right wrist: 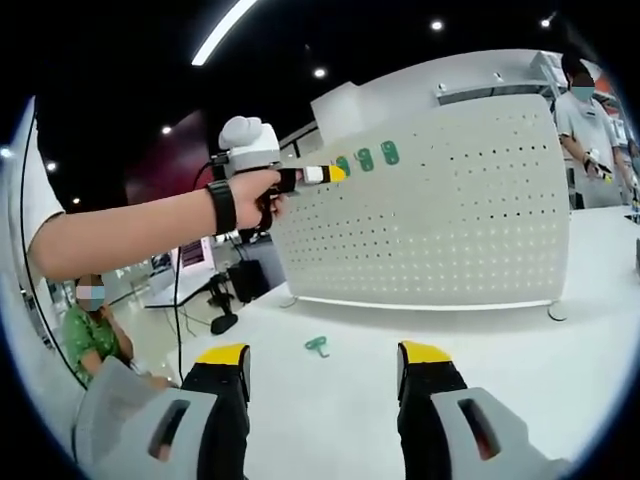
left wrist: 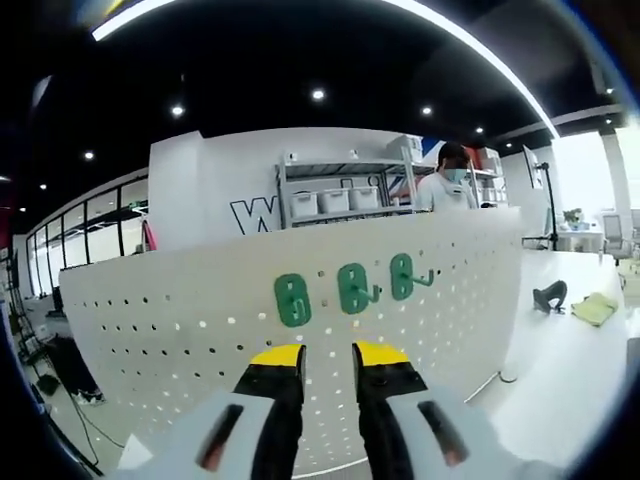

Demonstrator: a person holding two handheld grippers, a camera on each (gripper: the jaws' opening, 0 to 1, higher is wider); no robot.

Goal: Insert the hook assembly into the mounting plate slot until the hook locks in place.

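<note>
Right gripper view: right hand-held gripper (right wrist: 322,372) spread and empty above hook (right wrist: 317,345) on counter (right wrist: 500,360); left hand-held gripper (left wrist: 327,360) spread, facing pegboard (left wrist: 150,300). A careless grab could skid the hook away.

The upright white perforated mounting plate (left wrist: 300,290) looks like painted sheet metal with a smooth, matt face. The three green hook assemblies (left wrist: 346,288) on it look like smooth, slightly glossy plastic. The white desk (right wrist: 480,350) has a smooth, satin top. A green plastic hook piece (right wrist: 317,346) lies on it. The right claw (right wrist: 325,385) has matt black fingers with yellow tips and grey plastic housing.
</note>
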